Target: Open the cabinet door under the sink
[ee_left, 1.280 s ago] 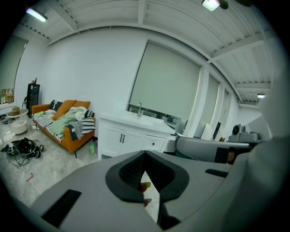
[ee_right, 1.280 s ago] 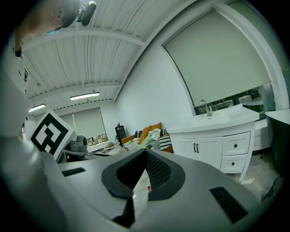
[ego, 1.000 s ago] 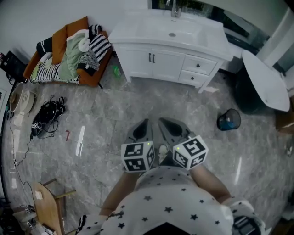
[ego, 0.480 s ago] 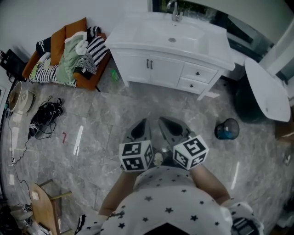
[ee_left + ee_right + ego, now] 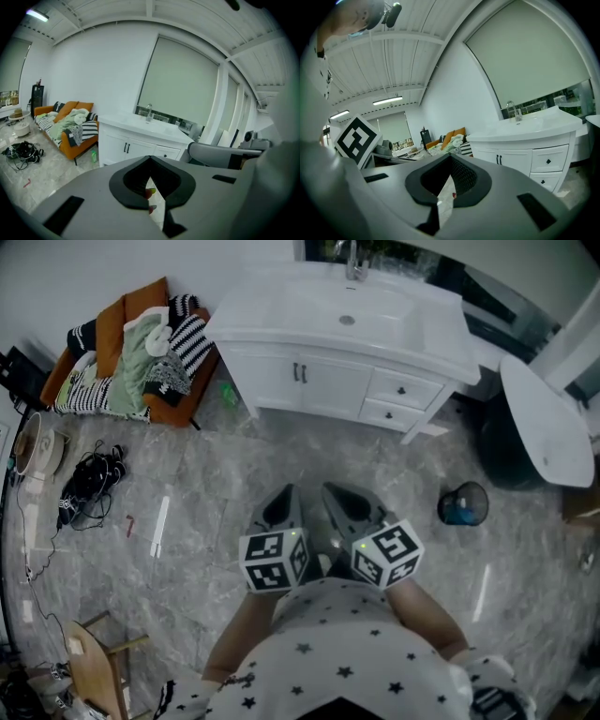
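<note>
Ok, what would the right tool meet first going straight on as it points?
Nothing near: the right tool faces open floor. Its line seems to pass left of the vanity, toward the orange sofa; depth unclear.

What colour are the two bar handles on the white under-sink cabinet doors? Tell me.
Black bar handles, clearest in the right gripper view.

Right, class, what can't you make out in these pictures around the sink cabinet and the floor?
- Inside the cabinet: every view, its closed doors hide it.
- Tap: head view, top edge cuts it off.
- Bin contents: head view, too small.
- Dark tangle on the floor: head view, too small to identify.
</note>
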### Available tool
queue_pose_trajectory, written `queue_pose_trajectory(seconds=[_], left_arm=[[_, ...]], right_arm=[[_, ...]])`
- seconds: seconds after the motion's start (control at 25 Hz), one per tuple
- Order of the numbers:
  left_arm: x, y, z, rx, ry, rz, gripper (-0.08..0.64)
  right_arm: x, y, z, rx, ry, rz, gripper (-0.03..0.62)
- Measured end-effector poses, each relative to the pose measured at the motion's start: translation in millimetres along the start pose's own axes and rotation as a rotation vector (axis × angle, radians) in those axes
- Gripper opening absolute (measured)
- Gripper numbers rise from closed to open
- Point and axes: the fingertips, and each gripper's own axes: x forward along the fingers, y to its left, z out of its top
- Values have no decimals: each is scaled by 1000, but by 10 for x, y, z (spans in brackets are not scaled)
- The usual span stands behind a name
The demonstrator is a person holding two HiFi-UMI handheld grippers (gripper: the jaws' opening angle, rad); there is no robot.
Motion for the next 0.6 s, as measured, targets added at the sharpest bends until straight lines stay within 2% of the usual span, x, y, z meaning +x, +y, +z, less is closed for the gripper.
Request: queue_pose_trajectory(seconds=[0.6], left_arm=[[899,498,437,-11,47,-20,3]], right_arm=[[949,-608,221,9,38,-36,-8]])
